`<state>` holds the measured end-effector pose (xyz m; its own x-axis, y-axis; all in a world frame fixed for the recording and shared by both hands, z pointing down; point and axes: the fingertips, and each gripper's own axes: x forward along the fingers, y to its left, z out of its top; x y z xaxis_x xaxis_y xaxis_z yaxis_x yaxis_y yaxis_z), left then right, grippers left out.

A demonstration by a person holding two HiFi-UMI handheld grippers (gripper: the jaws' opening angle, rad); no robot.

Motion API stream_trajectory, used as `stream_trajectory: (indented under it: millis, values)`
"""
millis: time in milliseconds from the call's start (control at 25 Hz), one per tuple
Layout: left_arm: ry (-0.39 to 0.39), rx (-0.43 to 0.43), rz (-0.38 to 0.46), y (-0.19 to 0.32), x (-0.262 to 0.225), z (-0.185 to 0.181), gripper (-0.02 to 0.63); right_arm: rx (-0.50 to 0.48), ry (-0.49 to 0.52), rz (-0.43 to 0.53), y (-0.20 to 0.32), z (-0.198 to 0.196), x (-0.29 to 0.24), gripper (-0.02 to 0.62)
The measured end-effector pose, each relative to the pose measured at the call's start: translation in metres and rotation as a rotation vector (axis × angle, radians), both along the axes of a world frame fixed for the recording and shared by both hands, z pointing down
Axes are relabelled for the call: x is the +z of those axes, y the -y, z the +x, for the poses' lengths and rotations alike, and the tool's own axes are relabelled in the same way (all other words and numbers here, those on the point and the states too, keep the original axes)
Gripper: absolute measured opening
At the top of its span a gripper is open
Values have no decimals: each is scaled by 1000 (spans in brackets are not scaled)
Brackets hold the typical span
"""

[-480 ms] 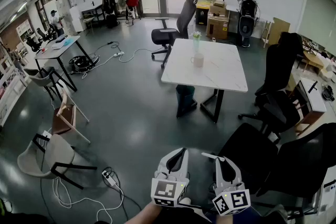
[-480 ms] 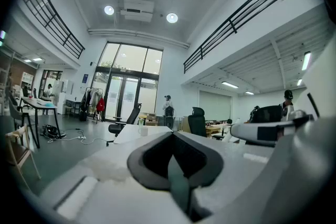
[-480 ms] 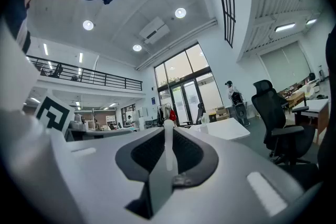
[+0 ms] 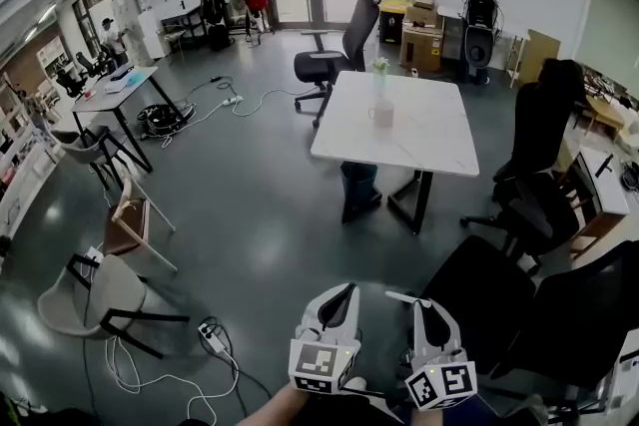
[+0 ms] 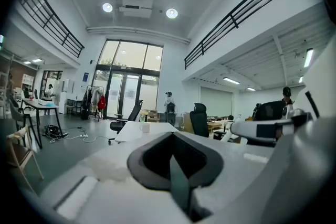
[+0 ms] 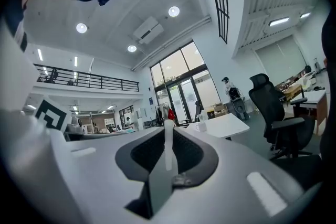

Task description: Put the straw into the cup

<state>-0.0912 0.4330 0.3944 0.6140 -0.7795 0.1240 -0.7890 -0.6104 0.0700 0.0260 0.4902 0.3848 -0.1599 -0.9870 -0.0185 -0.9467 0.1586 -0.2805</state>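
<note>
The right hand-held gripper (image 6: 168, 162) has its jaws clamped on a thin white straw (image 6: 168, 136), which sits at the jaw tips. The left hand-held gripper (image 5: 176, 178) has its jaws closed together with nothing between them. Both are held low in front of the person, side by side and roughly level, aimed across the room. So the pickup looks done, while the delivery is all left to do: the cup (image 4: 380, 114) stands on a white worktop (image 4: 424, 140) well apart from the grippers, across a stretch of grey floor (image 4: 250, 214), just in front of a small vase (image 4: 378, 75) (a second thing on that worktop, not part of the task). The straw is nowhere near the cup, let alone in it. In the right gripper view the straw's long axis runs up and down, crosswise to the way the jaws point. Its free upper end rises just past the jaw line, and its lower part is hidden between the jaws. I judge that this upright lie suits the cup's upward opening once the straw is carried over, though I cannot tell which end would lead.
</note>
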Motion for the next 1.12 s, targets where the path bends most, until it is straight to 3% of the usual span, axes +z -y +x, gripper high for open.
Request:
stream_trajectory:
  millis: [600,960,1120]
  values:
    - [-21,-106,-35,71,20,-13,2,-70,-5,-43,78,4,18,48]
    - [-78,-60,-36,175,35,45,2,-26,-63,-48,172,58,29,48]
    - [-79,-59,-78,237,61,54,2,-41,-72,-78,237,67,49,48]
